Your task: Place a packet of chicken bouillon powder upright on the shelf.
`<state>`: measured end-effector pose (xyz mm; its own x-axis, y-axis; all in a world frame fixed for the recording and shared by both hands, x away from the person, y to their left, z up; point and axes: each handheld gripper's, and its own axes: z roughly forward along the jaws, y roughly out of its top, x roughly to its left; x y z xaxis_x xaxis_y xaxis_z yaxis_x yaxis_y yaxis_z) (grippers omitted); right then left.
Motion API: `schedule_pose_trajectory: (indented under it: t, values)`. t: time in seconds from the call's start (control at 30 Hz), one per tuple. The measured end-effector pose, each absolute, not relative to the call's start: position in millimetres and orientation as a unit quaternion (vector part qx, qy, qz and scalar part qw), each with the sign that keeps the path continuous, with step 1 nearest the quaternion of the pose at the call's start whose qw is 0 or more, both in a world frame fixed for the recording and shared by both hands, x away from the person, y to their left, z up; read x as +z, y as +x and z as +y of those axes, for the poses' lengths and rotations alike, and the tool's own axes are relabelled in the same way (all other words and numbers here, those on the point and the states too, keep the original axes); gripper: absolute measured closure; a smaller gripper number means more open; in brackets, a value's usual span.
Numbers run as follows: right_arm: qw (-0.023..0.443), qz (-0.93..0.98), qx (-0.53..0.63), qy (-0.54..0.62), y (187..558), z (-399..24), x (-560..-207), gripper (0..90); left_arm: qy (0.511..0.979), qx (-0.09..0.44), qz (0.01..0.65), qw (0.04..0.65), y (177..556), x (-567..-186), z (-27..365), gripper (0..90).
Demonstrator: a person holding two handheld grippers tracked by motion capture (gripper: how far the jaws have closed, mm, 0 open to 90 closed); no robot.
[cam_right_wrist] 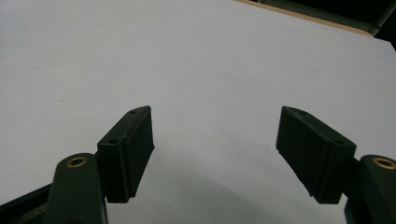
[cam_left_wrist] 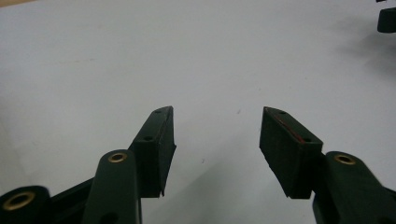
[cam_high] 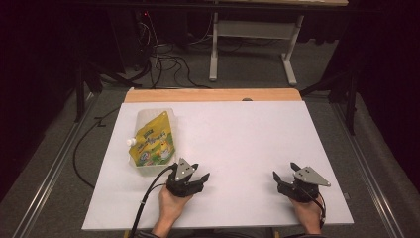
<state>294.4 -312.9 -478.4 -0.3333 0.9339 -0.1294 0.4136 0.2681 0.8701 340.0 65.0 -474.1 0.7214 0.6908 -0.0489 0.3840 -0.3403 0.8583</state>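
Observation:
A yellow-green spouted pouch (cam_high: 154, 139) lies inside a clear plastic tub (cam_high: 142, 119) at the left of the white table sheet (cam_high: 237, 134). My left gripper (cam_high: 199, 171) rests near the front edge, just right of and below the tub, its jaws open with bare sheet between them; in the left gripper view the same gripper (cam_left_wrist: 217, 116) holds nothing. My right gripper (cam_high: 284, 171) sits at the front right, open and empty, and its own view shows the gripper (cam_right_wrist: 217, 112) over bare white sheet.
A wooden strip (cam_high: 213, 95) runs along the table's far edge. Beyond it stand a grey desk frame (cam_high: 252, 29) and loose cables (cam_high: 163, 59) on the floor. The other gripper's black tip (cam_left_wrist: 386, 18) peeks in at the top right of the left gripper view.

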Motion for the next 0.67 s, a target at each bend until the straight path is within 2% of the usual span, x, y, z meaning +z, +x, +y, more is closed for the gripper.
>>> schedule_pose_trajectory:
  t: [0.67]
  values:
    - [0.339, 0.721, 0.384, 0.467, 294.4, -312.8, -478.4, 27.8, 0.793, 0.170, 0.353, 0.467, 343.0, -481.9, 63.9, 41.9]
